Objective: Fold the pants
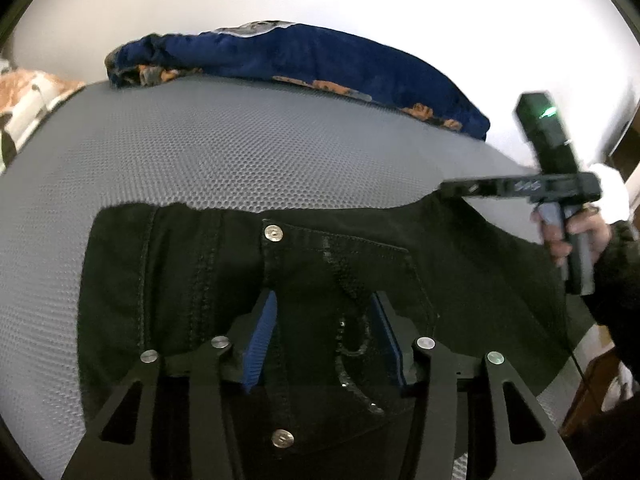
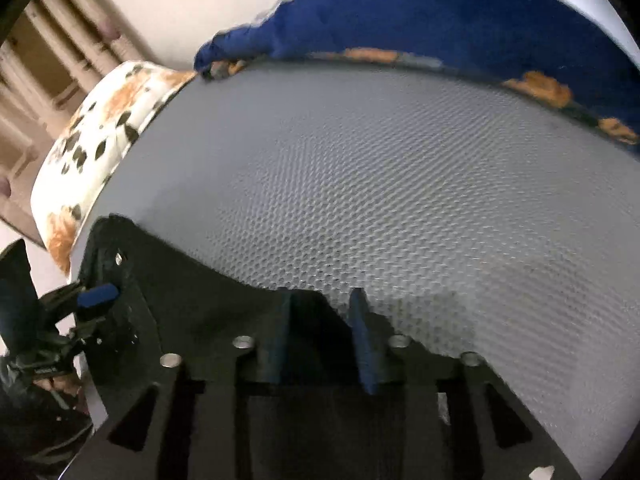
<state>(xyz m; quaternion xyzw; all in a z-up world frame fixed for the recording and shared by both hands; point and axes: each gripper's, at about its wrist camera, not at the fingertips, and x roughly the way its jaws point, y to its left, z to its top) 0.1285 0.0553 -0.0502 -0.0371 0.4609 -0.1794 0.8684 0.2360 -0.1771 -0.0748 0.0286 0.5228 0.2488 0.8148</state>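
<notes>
Left wrist view: black pants (image 1: 224,280) lie flat on a grey mesh bed surface (image 1: 240,140). Left gripper (image 1: 324,320) straddles the waistband, jaws half open, gripping nothing. Right gripper (image 2: 324,320), jaws slightly apart, sits at the pants' edge, grip unclear.

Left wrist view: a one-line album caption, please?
Left gripper straddles black denim pants on grey honeycomb mat.

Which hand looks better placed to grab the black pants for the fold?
Probably the left. The left gripper straddles the pants by the pocket, fabric between its blue pads. The right gripper sits at the pants' edge, partly over bare grey mat.
</notes>
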